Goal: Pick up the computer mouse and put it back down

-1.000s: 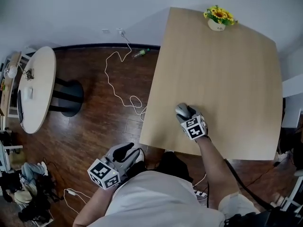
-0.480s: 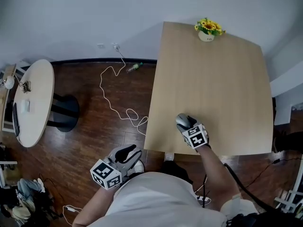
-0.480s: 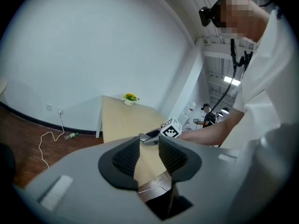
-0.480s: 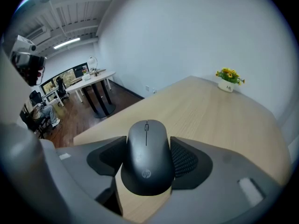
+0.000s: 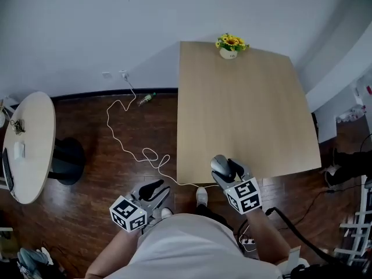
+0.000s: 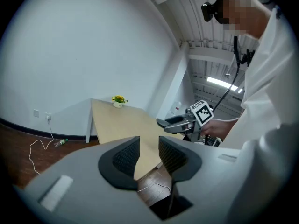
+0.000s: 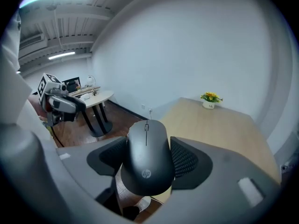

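Note:
A black computer mouse (image 7: 146, 157) sits clamped between the two pads of my right gripper (image 7: 148, 148), which is shut on its sides. In the head view the mouse (image 5: 220, 164) and right gripper (image 5: 225, 167) hang above the near edge of the light wooden table (image 5: 244, 97). Wood floor shows under the mouse in the right gripper view. My left gripper (image 5: 152, 188) is off the table, low at the left over the floor. Its jaws (image 6: 148, 155) stand a little apart with nothing between them.
A small pot of yellow flowers (image 5: 229, 44) stands at the table's far edge. A white cable (image 5: 133, 147) winds over the dark wood floor from a wall socket, near a bottle (image 5: 146, 99). A round white table (image 5: 26, 147) stands at the far left.
My right gripper, still shut on the mouse, has drawn back toward the table's near edge and off its surface. The head view has shifted. The left gripper stays low at the left.

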